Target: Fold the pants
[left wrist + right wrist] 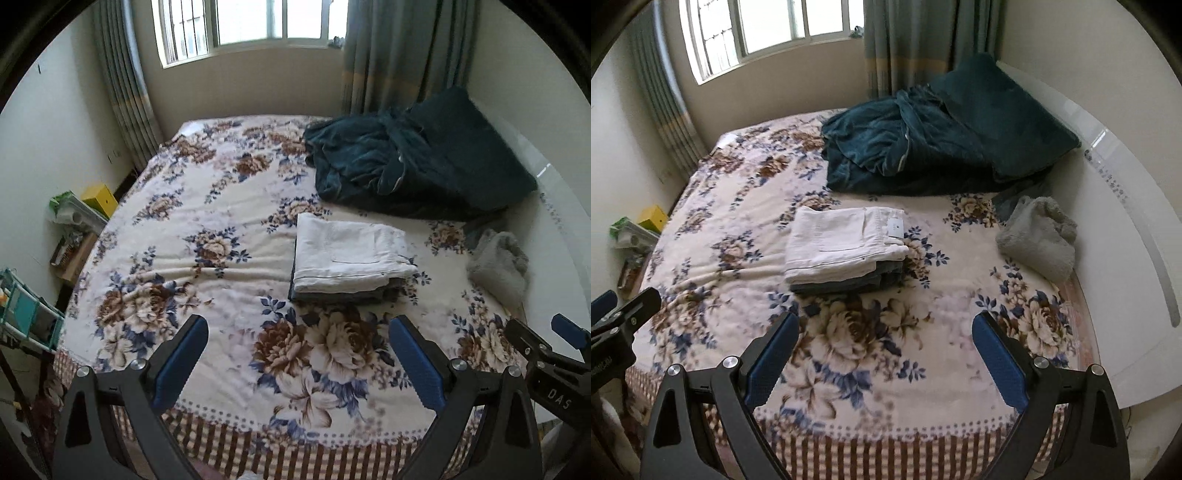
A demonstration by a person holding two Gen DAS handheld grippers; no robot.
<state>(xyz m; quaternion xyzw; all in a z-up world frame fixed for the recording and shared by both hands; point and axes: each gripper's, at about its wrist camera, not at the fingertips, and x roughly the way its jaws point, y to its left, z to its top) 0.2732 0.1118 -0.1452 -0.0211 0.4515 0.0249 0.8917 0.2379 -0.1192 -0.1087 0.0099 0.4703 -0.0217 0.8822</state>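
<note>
— Where are the pants sitting right now?

— I am seeing the folded white cotton pants (351, 254) lying on top of a stack of folded dark grey garments (340, 293), out on the floral plush blanket (221, 206) that is covering the bed. The stack is resting well ahead of both tools, toward the right half of the bed. In the right wrist view a small white tag is showing near the waistband of the pants (842, 247).

— And the grippers?

— I am holding the left gripper (299, 362) above the near edge of the blanket with its blue-padded fingers (181, 362) spread wide, gripping nothing. The right gripper (882, 358) is hovering the same way, its jaws standing wide apart and nothing between them. Each one is showing at the edge of the other's camera, so they are sitting side by side.

— Anything else on the bed?

— A rumpled dark teal velvet quilt (923, 147) is lying heaped at the far right, beyond the stack. A fluffy grey fleece bundle (1038, 236) is lying to the right of the stack, beside the white headboard (1126, 206). Grey-green curtains (388, 55) are hanging beside the window (251, 26).
</note>
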